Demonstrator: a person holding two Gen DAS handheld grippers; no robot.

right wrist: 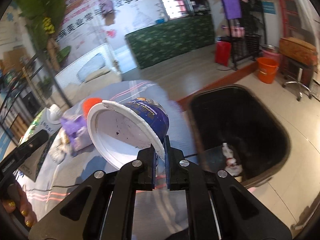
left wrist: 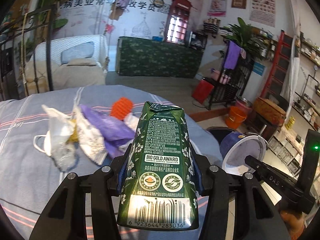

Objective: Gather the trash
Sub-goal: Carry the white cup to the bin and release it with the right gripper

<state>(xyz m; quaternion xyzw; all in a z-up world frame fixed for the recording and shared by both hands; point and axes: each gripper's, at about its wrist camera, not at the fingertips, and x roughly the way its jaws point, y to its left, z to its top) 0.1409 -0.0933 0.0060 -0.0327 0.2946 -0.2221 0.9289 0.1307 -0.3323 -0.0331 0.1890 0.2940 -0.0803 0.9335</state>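
My left gripper [left wrist: 159, 168] is shut on a green milk carton [left wrist: 160, 164], held upright above the striped tablecloth [left wrist: 30, 180]. My right gripper [right wrist: 160, 160] is shut on the rim of a blue and white paper cup [right wrist: 128, 130], tilted with its mouth toward the camera; the cup also shows in the left wrist view [left wrist: 242, 152]. A black trash bin [right wrist: 240, 132] stands on the floor right of the table, with crumpled white paper [right wrist: 230, 160] inside. More trash lies on the table: a white plastic bag [left wrist: 58, 138], a purple wrapper [left wrist: 112, 128], an orange object [left wrist: 122, 108] and a face mask [left wrist: 40, 144].
An orange bucket [right wrist: 267, 70] stands on the floor beyond the bin. A green-covered counter [left wrist: 158, 58] and a bed [left wrist: 76, 64] stand at the back of the room. Shelves line the right wall [left wrist: 306, 108].
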